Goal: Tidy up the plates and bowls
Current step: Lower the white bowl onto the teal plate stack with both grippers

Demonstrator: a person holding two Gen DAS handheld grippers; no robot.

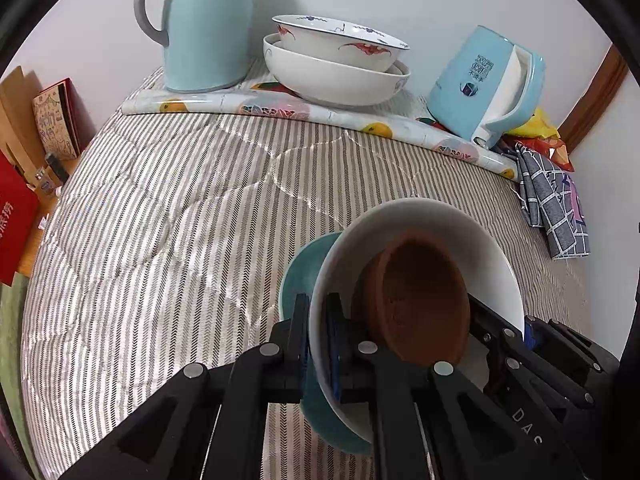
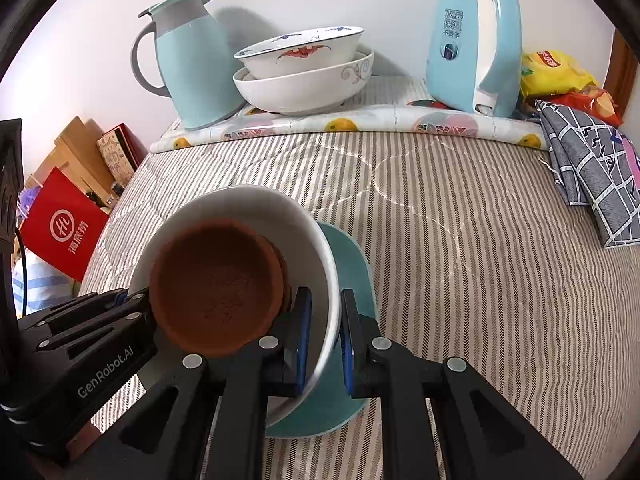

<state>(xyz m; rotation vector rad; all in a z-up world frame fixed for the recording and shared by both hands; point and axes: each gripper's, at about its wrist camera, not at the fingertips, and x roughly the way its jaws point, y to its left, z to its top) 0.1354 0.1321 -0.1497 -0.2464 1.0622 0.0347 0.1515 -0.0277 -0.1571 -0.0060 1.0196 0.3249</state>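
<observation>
A white bowl [image 1: 452, 240] with a brown bowl [image 1: 420, 296] nested inside sits on a teal plate [image 1: 304, 268] on the striped quilt. My left gripper [image 1: 318, 336] is shut on the white bowl's left rim, one finger inside and one outside. My right gripper [image 2: 326, 336] is shut on the white bowl's [image 2: 280, 216] right rim the same way, with the brown bowl [image 2: 216, 284] and teal plate [image 2: 352, 260] beside it. Two stacked bowls [image 1: 336, 64], white with red and blue marks, stand at the back; they also show in the right wrist view [image 2: 304, 72].
A light-blue thermos jug [image 1: 204, 28] and a blue kettle [image 1: 484, 88] flank the stacked bowls on a fruit-print mat [image 1: 280, 110]. A grey checked cloth [image 1: 552, 204] and snack bags [image 2: 556, 72] lie at the right. Red boxes [image 2: 64, 224] stand off the left edge.
</observation>
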